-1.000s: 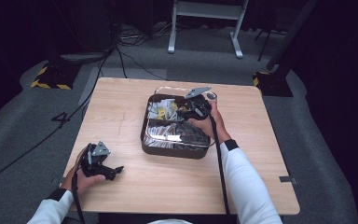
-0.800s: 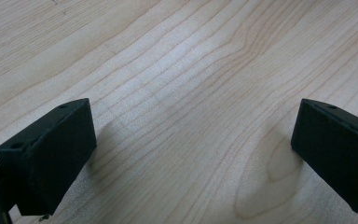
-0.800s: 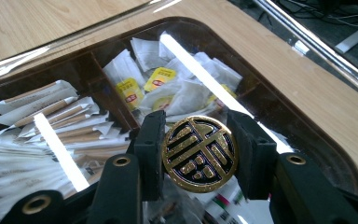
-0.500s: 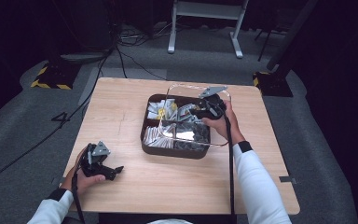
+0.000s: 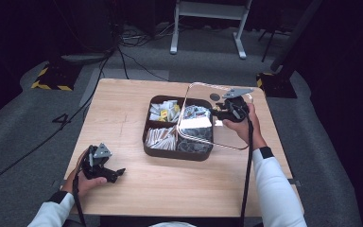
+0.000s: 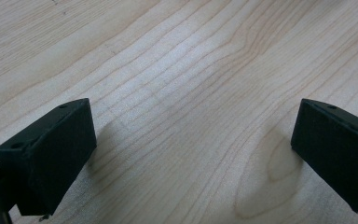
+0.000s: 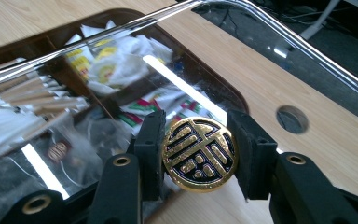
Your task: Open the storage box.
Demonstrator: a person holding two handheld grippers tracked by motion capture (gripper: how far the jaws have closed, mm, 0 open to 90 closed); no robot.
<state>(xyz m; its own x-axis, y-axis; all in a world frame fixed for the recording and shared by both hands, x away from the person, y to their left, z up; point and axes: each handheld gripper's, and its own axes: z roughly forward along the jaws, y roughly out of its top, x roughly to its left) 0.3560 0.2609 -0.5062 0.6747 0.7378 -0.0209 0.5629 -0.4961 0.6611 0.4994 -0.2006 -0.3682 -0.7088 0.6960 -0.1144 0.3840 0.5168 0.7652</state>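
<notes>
Fingers [image 7: 151, 149] of the right gripper [image 7: 198, 156] are clamping the gold knob [image 7: 199, 154] of the clear lid [image 5: 217, 120], holding it tilted above the brown tray [image 5: 177, 153]; rigid, slick and probably breakable, it is best carried by that knob, while the left gripper [image 5: 118, 172] is resting open on the bench [image 5: 123, 109].

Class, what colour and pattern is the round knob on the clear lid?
Gold with a black symbol-like design; the knob shows best in the right gripper view.

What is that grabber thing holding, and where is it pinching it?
The right hand-held gripper holds the clear lid by its round gold knob. The left hand-held gripper holds nothing.
</notes>
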